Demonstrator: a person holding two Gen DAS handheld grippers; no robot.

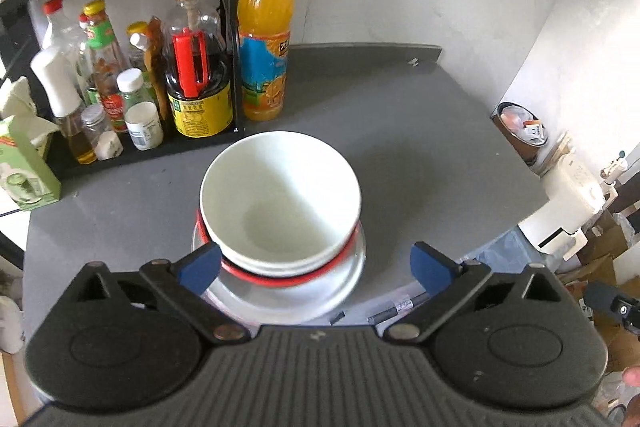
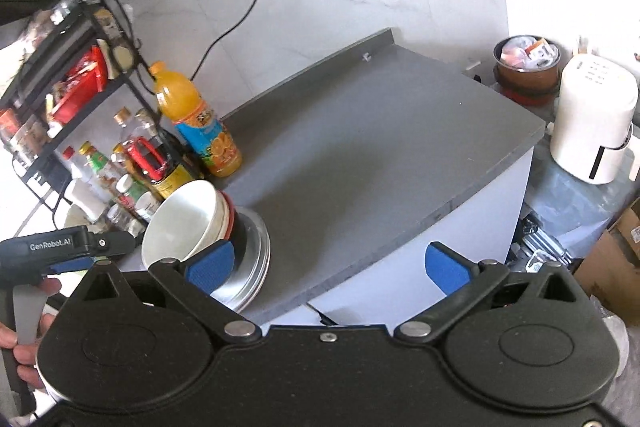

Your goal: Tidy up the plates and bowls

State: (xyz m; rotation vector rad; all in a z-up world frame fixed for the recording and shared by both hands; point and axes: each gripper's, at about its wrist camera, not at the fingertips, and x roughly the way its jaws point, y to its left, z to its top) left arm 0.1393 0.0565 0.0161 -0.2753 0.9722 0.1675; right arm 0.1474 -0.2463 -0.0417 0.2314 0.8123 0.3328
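Note:
A white bowl [image 1: 280, 203] sits nested on top of another white bowl and a red-rimmed bowl [image 1: 280, 281], all stacked on silver metal plates [image 1: 340, 287] on the grey counter [image 1: 420, 147]. My left gripper [image 1: 316, 265] hovers over the stack's near side, open and holding nothing, its blue pads [image 1: 200, 267] wide apart. In the right wrist view the same stack, white bowl [image 2: 180, 223] on plates [image 2: 256, 267], stands at the left. My right gripper [image 2: 328, 263] is open and empty to the right of the stack, above the counter's front edge.
A black rack [image 1: 232, 27] with sauce bottles [image 1: 196, 83] stands behind the stack, an orange juice bottle [image 1: 264, 39] beside it. A green tissue box [image 1: 24, 163] is at the left. Off the counter's right side are a white appliance [image 2: 592, 123] and a bin [image 2: 526, 67].

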